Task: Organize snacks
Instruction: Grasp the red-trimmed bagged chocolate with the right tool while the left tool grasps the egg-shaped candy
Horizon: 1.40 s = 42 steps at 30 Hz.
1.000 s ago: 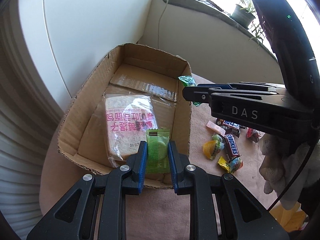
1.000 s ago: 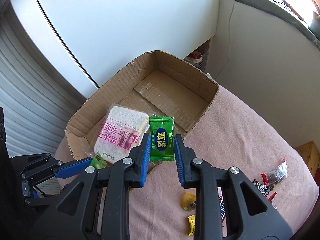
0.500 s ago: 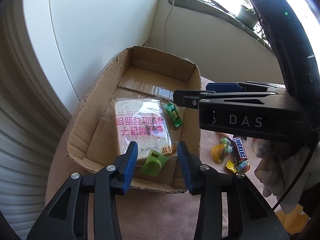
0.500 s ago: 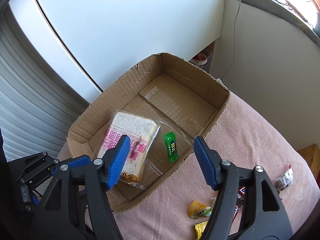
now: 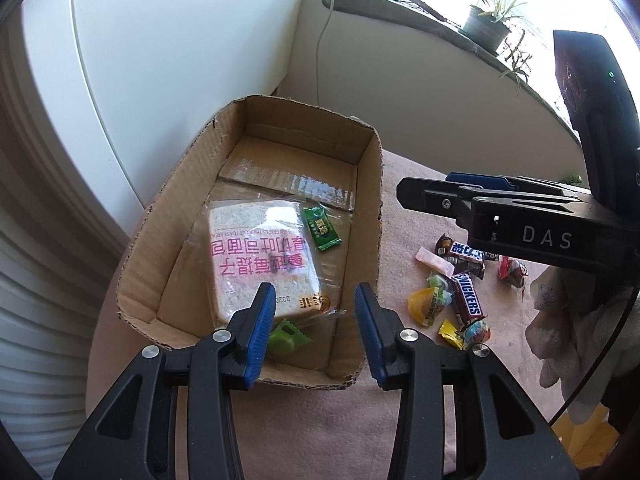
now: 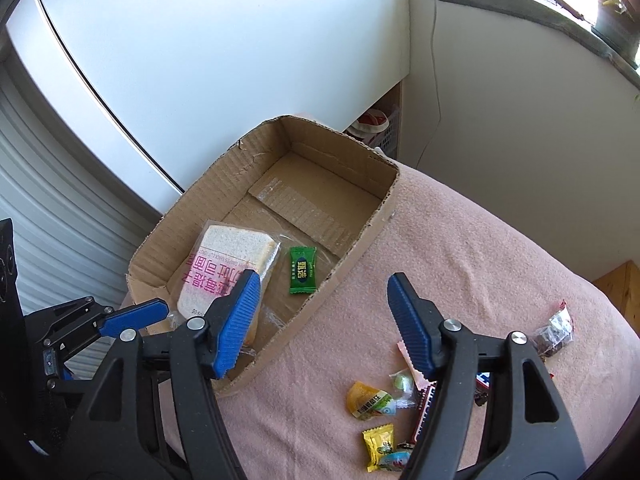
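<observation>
An open cardboard box (image 5: 370,216) (image 6: 360,240) stands on a pink cloth. Inside lie a wrapped slice of bread (image 5: 260,256) (image 6: 224,264), a dark green candy packet (image 5: 322,228) (image 6: 303,270) and a light green packet (image 5: 286,336) at the near end. My left gripper (image 5: 316,332) hangs open over the box's near wall with nothing between its fingers. My right gripper (image 6: 324,320) stands open above the box's right wall, empty; it also shows from the side in the left wrist view (image 5: 440,196). Loose snacks (image 5: 452,296) (image 6: 384,404) lie on the cloth to the right.
A white cabinet door and a ribbed shutter rise behind and left of the box. A windowsill with a potted plant (image 5: 486,28) and a hanging cable (image 6: 434,60) is at the back right. A gloved hand (image 5: 568,320) holds the right gripper.
Both grippers opened and let their green packets fall into the box. The right gripper then drew back to the right, toward the loose snacks.
</observation>
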Each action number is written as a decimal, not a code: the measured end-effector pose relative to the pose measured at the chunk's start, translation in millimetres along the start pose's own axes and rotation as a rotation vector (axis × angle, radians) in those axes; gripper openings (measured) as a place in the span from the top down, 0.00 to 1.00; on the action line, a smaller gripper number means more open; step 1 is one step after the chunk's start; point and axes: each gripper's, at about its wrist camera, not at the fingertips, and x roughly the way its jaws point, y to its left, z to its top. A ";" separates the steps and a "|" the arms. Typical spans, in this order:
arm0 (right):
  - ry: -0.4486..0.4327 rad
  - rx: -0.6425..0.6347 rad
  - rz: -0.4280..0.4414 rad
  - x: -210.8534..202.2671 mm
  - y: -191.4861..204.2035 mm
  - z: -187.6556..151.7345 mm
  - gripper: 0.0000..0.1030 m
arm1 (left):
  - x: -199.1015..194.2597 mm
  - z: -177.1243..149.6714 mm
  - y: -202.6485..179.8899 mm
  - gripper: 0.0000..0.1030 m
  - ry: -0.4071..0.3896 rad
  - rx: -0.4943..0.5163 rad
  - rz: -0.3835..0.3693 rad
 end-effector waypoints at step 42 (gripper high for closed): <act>0.160 0.044 -0.180 -44.6 -195.8 -128.8 0.32 | 106.6 -17.1 -121.0 0.61 0.176 0.232 -0.054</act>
